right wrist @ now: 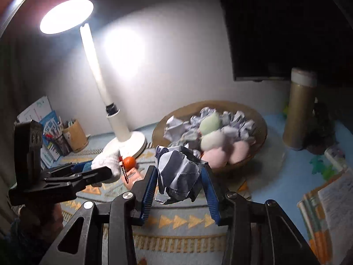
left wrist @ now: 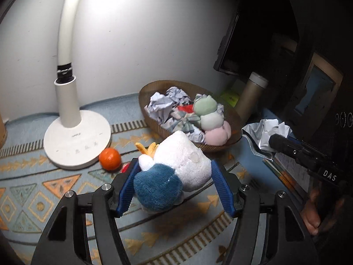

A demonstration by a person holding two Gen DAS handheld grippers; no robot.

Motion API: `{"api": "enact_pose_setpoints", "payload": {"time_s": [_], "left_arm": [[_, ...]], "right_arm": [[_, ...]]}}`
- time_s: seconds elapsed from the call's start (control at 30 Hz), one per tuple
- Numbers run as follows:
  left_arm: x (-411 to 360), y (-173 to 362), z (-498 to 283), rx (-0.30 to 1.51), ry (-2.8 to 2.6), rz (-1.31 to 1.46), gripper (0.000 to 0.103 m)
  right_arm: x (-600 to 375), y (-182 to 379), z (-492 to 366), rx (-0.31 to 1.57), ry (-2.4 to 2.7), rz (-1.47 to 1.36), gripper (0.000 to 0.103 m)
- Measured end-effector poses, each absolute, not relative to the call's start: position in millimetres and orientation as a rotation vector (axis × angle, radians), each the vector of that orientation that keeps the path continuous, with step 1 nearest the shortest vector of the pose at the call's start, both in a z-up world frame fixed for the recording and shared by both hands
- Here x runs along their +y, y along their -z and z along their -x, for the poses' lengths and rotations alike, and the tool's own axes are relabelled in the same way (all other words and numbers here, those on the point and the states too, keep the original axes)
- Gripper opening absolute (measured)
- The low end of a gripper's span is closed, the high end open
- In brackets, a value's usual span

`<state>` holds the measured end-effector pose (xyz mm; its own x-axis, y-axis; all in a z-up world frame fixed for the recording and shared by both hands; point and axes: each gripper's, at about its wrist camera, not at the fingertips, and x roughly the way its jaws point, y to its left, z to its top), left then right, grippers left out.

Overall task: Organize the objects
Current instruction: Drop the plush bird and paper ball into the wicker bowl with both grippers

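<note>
Plush toy [left wrist: 176, 167], white and blue with a bit of orange, sits clamped between the blue pads of the left hand-held gripper [left wrist: 174, 176], lifted clear of the patterned surface [left wrist: 55, 187]. The right hand-held gripper [right wrist: 179, 174] has its pads pressed on a crumpled paper ball [right wrist: 178, 172], also held up off the surface. From the left wrist view that paper [left wrist: 264, 132] shows at the right, just beside the basket [left wrist: 233, 114]. A red bead chain [right wrist: 124, 172] dangles from the toy as seen from the right wrist.

Ahead of both lies the shallow woven basket, filled with more crumpled paper [left wrist: 163, 106] and pastel soft toys [left wrist: 209, 119]. An orange ball [left wrist: 109, 159] rests against the base of a white lamp [left wrist: 75, 141], which is lit. A tan cylinder [left wrist: 251, 95] stands behind the basket near the wall. Open books [right wrist: 326, 209] lie at the right, and a pen pot [right wrist: 75, 134] stands far left.
</note>
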<state>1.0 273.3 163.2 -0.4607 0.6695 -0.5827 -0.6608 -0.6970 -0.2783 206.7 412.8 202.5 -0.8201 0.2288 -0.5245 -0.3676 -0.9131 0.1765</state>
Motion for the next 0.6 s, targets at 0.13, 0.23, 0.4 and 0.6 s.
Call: {"api": "enact_pose_setpoints", "payload": {"time_s": [0.13,0.23,0.4,0.6], "left_arm": [[326.1,-178.1,37.6,-0.038,-2.163,0.854,0.063],[357.0,-176.4,66.9,-0.086,-2.113,0.901,0.069],[376.5,-167.5,95.2,-0.067,-2.160,0.958,0.079],[323.8,-181.8,72.1,-0.141,-2.170,0.924,0.079]], "right_arm": [[465.0,-232.0,-188.9,0.407,-2.553,0.561,0.041],[502.6,-233.8,-165.0,0.501,-2.548,0.564,0.043],[544.1,-221.9,-129.9,0.503,-2.510,0.662,0.078],[537.7,-214.2,-150.1,0.566,-2.533,0.681,0.077]]}}
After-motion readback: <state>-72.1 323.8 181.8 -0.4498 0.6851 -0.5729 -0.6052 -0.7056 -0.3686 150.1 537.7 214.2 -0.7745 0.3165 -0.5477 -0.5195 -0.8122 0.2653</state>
